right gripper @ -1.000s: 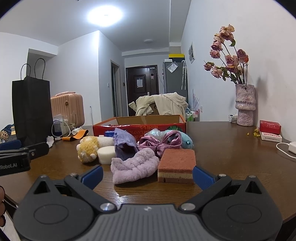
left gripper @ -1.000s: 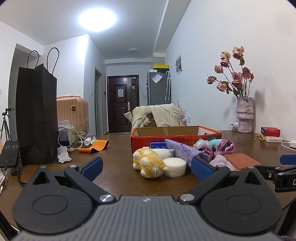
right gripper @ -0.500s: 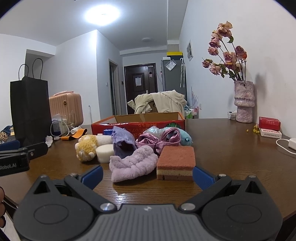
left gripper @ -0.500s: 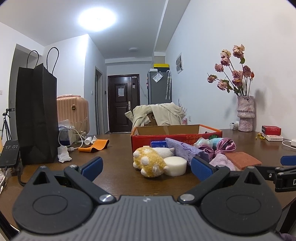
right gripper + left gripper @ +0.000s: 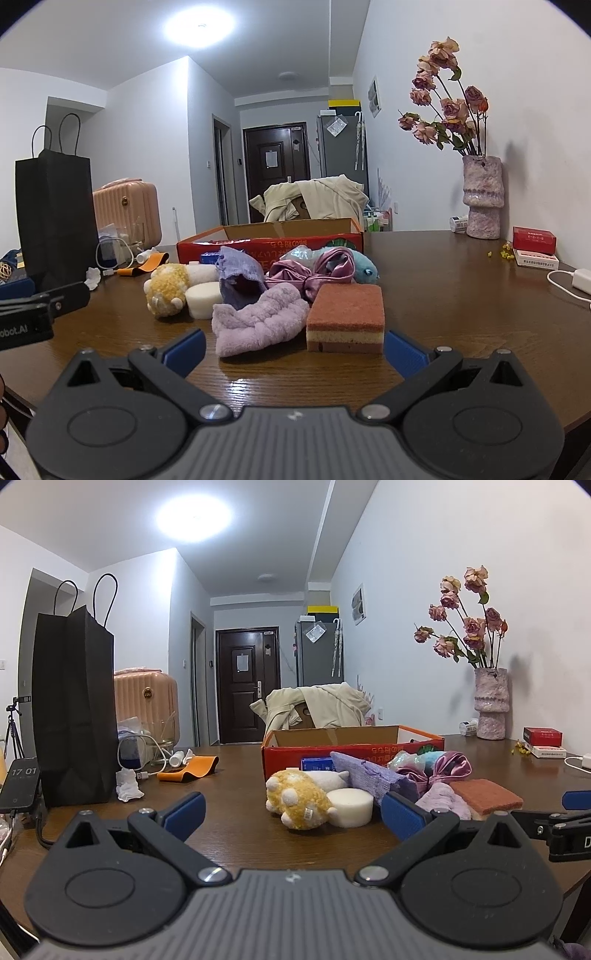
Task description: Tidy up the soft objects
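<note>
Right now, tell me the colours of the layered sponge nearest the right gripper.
The sponge has a reddish-brown top, cream middle and mauve bottom; clearest in the right wrist view.

The phone [image 5: 20, 788] propped at the left edge of the worktop shows "17 01" on its screen. The black body of the left gripper [image 5: 26, 325], seen from the right wrist camera, reads "obot.AI", its first letter cut off. The red box's [image 5: 291, 245] upside-down print is unreadable.
</note>
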`<state>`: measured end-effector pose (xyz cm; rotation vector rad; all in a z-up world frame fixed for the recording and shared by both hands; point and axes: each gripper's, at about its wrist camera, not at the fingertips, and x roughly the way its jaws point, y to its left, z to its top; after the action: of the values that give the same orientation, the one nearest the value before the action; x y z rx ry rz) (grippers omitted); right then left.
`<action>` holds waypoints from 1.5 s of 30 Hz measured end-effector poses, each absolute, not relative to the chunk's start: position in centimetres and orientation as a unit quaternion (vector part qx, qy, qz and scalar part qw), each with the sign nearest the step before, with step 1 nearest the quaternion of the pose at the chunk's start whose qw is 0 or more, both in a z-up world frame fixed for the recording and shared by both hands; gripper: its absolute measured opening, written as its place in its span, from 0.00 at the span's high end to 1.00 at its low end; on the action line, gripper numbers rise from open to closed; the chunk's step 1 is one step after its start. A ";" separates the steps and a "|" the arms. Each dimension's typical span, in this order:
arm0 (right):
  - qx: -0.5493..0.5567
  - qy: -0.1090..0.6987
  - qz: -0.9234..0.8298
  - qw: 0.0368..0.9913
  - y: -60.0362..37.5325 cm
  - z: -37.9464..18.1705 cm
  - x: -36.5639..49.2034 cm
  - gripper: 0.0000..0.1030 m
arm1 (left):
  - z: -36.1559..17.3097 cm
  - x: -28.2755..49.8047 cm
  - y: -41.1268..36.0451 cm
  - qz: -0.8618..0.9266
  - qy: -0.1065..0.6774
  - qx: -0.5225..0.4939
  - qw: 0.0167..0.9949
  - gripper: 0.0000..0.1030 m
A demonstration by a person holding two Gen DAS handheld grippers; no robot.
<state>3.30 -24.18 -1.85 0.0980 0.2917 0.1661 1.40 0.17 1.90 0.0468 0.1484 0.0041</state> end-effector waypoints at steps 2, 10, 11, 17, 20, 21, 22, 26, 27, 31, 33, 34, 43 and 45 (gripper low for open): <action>0.048 0.144 0.083 0.985 -24.2 -1.8 3.2 0.00 | 1.9 1.4 0.2 0.002 0.075 0.023 0.997 0.00; 0.047 0.140 0.079 0.986 -24.3 -1.8 3.2 0.00 | 1.8 1.2 -0.1 -0.001 0.073 0.023 0.997 0.00; 0.045 0.138 0.078 0.986 -24.3 -1.7 3.2 0.00 | 1.8 1.1 -0.1 -0.002 0.072 0.022 0.997 0.00; 0.042 0.129 0.077 0.988 -24.2 -1.5 3.1 0.00 | 1.9 1.1 0.0 -0.002 0.061 0.021 0.998 0.00; 0.042 0.125 0.072 0.989 -24.3 -1.5 3.0 0.00 | 1.8 1.0 -0.1 -0.010 0.060 0.023 0.998 0.00; 0.043 0.124 0.070 0.989 -24.4 -1.4 3.1 0.00 | 1.8 1.1 -0.1 -0.014 0.062 0.023 0.998 0.00; 0.044 0.123 0.067 0.989 -24.5 -1.4 3.0 0.00 | 1.8 1.1 -0.1 -0.017 0.063 0.023 0.998 0.00; 0.048 0.122 0.063 0.989 -24.7 -1.5 3.1 0.00 | 1.6 1.3 -0.4 -0.013 0.068 0.029 0.997 0.00; 0.049 0.122 0.062 0.989 -24.7 -1.5 3.1 0.00 | 1.5 1.3 -0.4 -0.012 0.069 0.028 0.997 0.00; 0.058 0.117 0.054 0.990 -24.9 -1.6 3.1 0.00 | 1.4 1.6 -0.3 -0.003 0.070 0.027 0.997 0.00; 0.061 0.110 0.056 0.990 -25.0 -1.6 3.1 0.00 | 1.2 1.8 -0.2 0.004 0.068 0.028 0.997 0.00; 0.062 0.105 0.055 0.991 -25.0 -1.7 3.2 0.00 | 1.2 2.0 -0.2 0.006 0.067 0.028 0.997 0.00; 0.033 0.107 0.118 0.987 -23.9 -1.0 6.4 0.00 | 3.7 6.5 3.0 -0.001 0.097 -0.018 0.995 0.00; 0.022 0.117 0.134 0.984 -23.1 -0.2 7.7 0.01 | 4.1 7.9 3.7 -0.004 0.109 -0.027 0.994 0.00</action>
<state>7.74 -23.14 -0.22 0.0447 0.2361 0.2689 7.88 3.67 4.10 -0.0550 0.2179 -0.0076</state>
